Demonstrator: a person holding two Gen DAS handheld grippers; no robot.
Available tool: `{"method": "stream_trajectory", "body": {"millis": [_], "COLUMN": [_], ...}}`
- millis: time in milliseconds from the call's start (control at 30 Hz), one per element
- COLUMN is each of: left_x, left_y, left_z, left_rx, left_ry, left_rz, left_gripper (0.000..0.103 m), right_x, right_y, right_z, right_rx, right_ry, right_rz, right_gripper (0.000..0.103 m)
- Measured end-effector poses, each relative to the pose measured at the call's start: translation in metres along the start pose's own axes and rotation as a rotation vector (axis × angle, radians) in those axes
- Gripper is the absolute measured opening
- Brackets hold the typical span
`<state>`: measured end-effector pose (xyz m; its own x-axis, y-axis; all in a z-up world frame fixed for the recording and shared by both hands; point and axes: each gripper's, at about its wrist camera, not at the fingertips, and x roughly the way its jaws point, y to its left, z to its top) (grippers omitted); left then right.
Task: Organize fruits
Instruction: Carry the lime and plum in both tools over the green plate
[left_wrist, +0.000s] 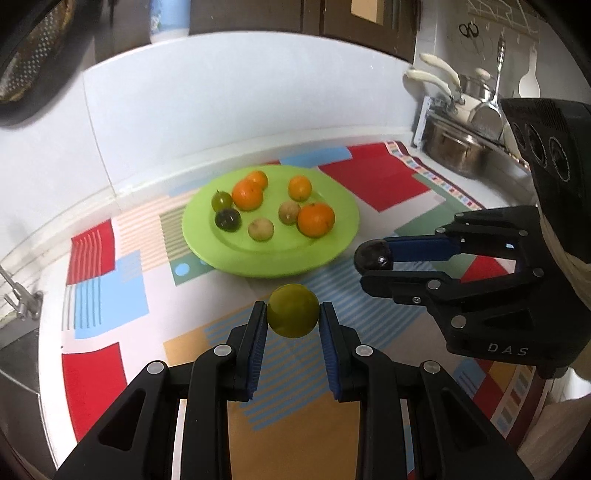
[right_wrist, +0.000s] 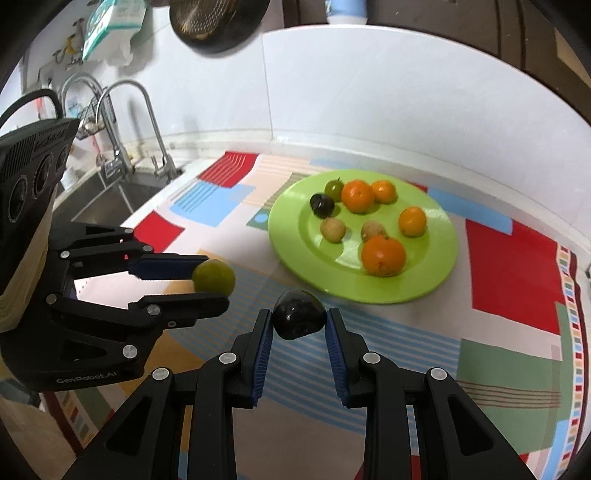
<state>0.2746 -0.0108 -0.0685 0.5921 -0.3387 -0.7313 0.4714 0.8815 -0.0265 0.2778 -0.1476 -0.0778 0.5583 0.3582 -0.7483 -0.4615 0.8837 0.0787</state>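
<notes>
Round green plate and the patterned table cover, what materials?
Round green plate: probably plastic or melamine; uniform lime colour, soft sheen, moulded rim. Patterned table cover: likely vinyl or oilcloth; printed colour blocks, lies flat, faint gloss. Neither is certain from the look alone.

Lime-green plate (left_wrist: 343, 206) with four orange fruits, two tan ones, one green and one near-black at its 9 o'clock. Yellow-green fruit (left_wrist: 293, 310) sits between blue pads (left_wrist: 258, 350). The mat (left_wrist: 92, 369) is red, sky-blue, white, ochre patchwork with stripes.

Patterned mat (left_wrist: 110, 295); faucet (right_wrist: 147, 122); pots (left_wrist: 458, 147).
</notes>
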Motion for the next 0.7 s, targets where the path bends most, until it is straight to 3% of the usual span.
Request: {"method": "stream_trajectory", "body": {"millis": [700], "left_x": [-0.023], "left_y": [-0.011], "left_z": [0.032], "left_rx": [-0.023], "left_ry": [-0.117], "left_rz": [0.04], "left_gripper": [0.029], "right_x": [-0.045], "right_y": [-0.015], "right_z": [0.016], "right_rx": [0.077], "right_ry": [-0.133], "right_rz": [-0.068], "right_gripper": [0.03]}}
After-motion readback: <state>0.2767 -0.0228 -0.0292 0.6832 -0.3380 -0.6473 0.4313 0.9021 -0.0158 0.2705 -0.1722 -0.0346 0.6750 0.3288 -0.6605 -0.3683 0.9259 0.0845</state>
